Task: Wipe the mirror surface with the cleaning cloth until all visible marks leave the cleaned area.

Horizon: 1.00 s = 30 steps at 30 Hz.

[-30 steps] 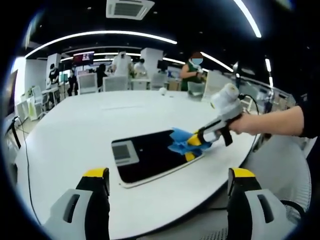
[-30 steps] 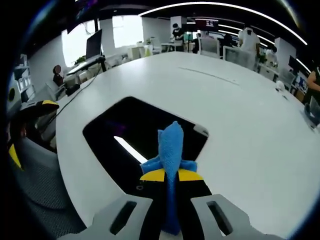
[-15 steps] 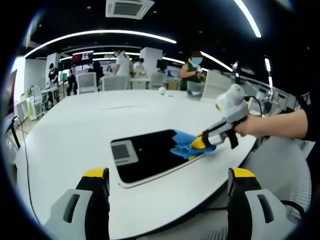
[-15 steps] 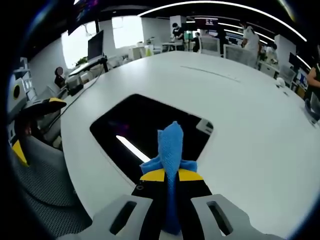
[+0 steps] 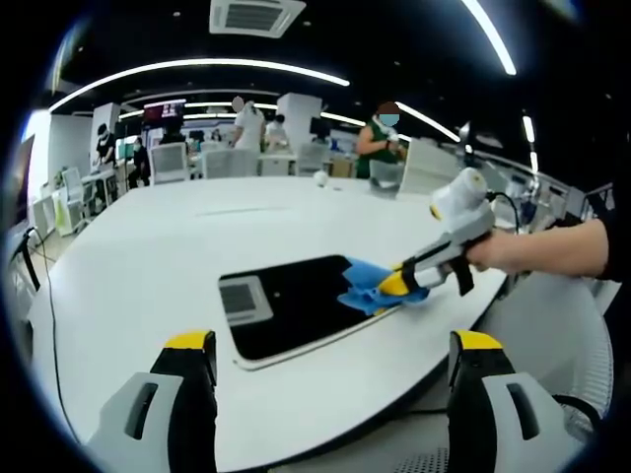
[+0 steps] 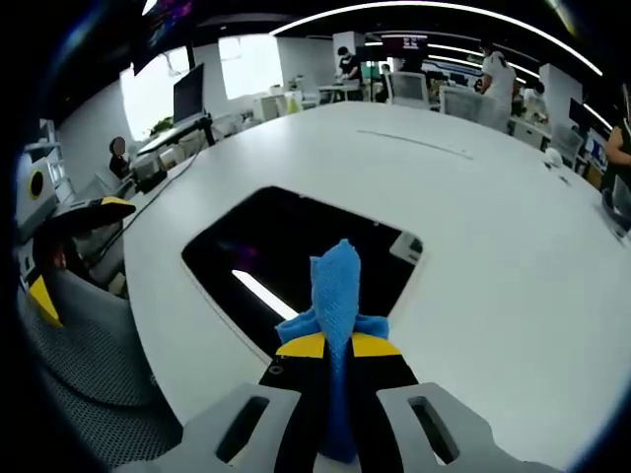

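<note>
Spreading out ahead of both grippers, a big white round table (image 5: 128,266) carries everything in play. Flat on it, forward of the left gripper (image 5: 330,394) and between that gripper and the right one, lies the mirror (image 5: 296,305), a dark rounded rectangle with a pale rim, reflecting a ceiling light strip as a bright bar in the right gripper view. A small grey patch shows at the mirror's corner nearest the left gripper's left jaw.

The left gripper hovers off the table edge with its two yellow-tipped jaws spread wide apart and nothing between them.

The right gripper (image 6: 335,345), held by a person's hand (image 5: 493,251) coming in from the right of the left gripper view, has its yellow-tipped jaws pressed together on the blue cleaning cloth (image 6: 337,286). The cloth sticks out forward past the jaw tips and droops onto the mirror's near edge, at the end of the mirror farthest from the left gripper.

Beyond the table, office chairs and several people stand in the background.
</note>
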Available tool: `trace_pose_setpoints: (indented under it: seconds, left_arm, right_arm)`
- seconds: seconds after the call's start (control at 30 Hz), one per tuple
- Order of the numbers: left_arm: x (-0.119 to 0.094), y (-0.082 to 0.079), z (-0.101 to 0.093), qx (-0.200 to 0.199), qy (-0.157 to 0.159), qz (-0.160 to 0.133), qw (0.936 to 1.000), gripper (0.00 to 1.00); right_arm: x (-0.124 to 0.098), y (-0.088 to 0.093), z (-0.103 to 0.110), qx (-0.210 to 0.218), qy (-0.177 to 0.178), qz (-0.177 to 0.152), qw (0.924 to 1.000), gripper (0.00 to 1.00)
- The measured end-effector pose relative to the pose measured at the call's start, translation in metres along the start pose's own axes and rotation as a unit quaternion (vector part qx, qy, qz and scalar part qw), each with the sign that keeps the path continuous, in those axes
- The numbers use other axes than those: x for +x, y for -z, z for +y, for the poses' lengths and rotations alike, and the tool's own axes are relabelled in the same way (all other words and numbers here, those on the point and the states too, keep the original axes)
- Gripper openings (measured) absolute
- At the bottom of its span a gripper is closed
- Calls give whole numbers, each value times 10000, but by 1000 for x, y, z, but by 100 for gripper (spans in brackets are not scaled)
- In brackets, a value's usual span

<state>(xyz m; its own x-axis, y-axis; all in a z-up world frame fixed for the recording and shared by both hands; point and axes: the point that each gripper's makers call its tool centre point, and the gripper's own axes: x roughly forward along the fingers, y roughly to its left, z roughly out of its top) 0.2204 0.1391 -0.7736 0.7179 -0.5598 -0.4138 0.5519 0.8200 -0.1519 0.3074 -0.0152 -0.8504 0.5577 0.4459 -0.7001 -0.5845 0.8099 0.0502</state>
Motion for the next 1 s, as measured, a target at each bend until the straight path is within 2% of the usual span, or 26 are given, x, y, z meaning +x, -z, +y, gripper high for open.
trace_pose_setpoints:
  seconds: [0.1, 0.27, 0.73, 1.0]
  left_arm:
    - [0, 0, 0, 3, -1, -1, 10000, 98]
    - [1, -1, 0, -1, 11, -14, 10000, 98]
    - [1, 0, -1, -6, 37, -11, 10000, 98]
    - [1, -1, 0, -12, 14, -34, 10000, 98]
  right_arm:
    - [1, 0, 1, -254, 16, 30, 9997, 2]
    - [0, 0, 2, -397, 4, 17, 9992, 2]
    - [1, 0, 2, -400, -43, 45, 9992, 2]
    - [5, -3, 12, -528, -155, 56, 9985, 2]
